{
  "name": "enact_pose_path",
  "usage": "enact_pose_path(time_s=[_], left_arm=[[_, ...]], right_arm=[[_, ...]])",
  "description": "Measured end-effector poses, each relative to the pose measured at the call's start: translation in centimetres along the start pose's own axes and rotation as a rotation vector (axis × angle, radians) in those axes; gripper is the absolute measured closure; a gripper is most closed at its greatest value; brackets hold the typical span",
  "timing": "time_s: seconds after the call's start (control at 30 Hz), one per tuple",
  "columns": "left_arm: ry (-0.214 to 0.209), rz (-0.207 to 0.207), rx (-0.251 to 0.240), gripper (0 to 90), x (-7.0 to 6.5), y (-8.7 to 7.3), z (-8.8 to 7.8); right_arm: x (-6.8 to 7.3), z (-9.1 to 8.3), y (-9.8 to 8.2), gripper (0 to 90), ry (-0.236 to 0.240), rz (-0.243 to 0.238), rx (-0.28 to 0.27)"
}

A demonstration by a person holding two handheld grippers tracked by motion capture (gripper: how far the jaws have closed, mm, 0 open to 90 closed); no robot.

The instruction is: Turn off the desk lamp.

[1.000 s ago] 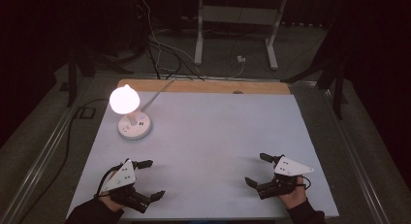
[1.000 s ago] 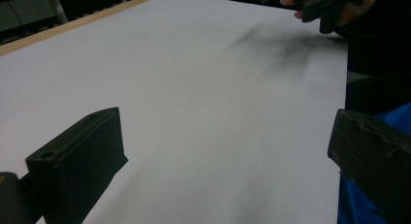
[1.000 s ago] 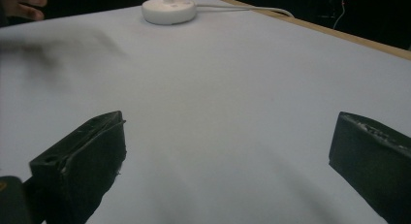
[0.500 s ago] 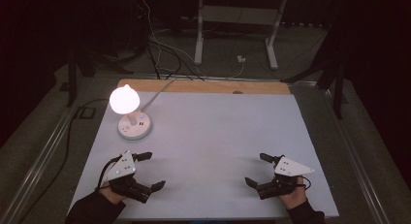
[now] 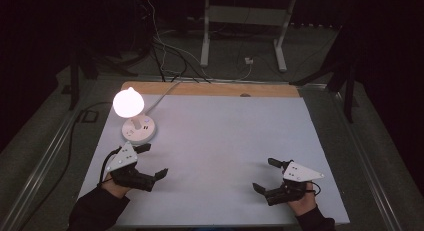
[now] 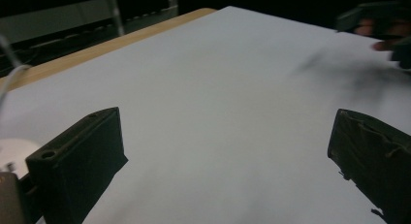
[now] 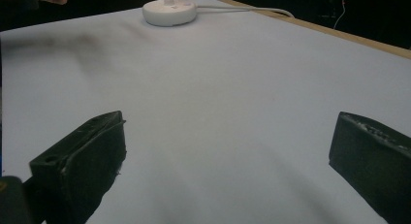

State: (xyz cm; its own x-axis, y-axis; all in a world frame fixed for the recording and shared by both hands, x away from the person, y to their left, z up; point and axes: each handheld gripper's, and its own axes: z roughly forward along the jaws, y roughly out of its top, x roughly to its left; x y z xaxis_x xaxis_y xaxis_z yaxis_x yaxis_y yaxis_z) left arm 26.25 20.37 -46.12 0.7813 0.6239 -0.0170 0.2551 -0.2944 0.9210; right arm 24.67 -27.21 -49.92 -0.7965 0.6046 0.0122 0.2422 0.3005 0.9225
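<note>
A small white table lamp stands lit at the left rear of the white table top [image 5: 225, 136], with a glowing round bulb [image 5: 128, 103] on a round base [image 5: 138, 133]. My left gripper [image 5: 154, 160] is open just in front of that base, with nothing between its jaws. In the left gripper view the gripper [image 6: 228, 122] frames bare table, and the lamp base [image 6: 10, 156] shows at the left edge. My right gripper [image 5: 262, 174] is open and empty near the front right. The right gripper view has the gripper [image 7: 228, 122] wide apart, with the lamp base [image 7: 169, 11] far ahead.
The lamp's white cable [image 5: 162, 92] runs back over the wooden rear edge [image 5: 210, 89] to the floor. Table legs and loose cables [image 5: 207, 31] stand in the dark behind. The other hand [image 6: 383, 25] shows far off in the left gripper view.
My left gripper has moved forward toward the lamp base. The right gripper has stayed where it was, and both remain open.
</note>
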Motion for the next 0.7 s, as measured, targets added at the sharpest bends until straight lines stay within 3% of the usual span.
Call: enact_pose_path(time_s=[0.03, 0.2, 0.23, 0.53, 0.7], left_arm=[[0.033, -0.005, 0.001, 0.5, 0.4, 0.0, 0.1], [0.081, -0.024, 0.005, 0.5, 1.2, 0.2, 0.4], [0.109, -0.034, 0.004, 0.5, 1.6, 0.2, 0.5], [0.170, -0.060, 0.021, 0.5, 2.7, 0.3, 1.0], [0.203, -0.098, 0.017, 0.5, 3.5, 0.3, 1.5]], right_arm=[[0.0, 0.0, 0.0, 0.0, -0.001, -0.001, 0.001], [0.0, 0.0, 0.0, 0.0, -0.001, 0.004, -0.004], [0.0, 0.0, 0.0, 0.0, 0.000, 0.003, -0.001], [0.0, 0.0, 0.0, 0.0, 0.003, 0.001, -0.001], [0.0, 0.0, 0.0, 0.0, 0.004, 0.000, -0.001]])
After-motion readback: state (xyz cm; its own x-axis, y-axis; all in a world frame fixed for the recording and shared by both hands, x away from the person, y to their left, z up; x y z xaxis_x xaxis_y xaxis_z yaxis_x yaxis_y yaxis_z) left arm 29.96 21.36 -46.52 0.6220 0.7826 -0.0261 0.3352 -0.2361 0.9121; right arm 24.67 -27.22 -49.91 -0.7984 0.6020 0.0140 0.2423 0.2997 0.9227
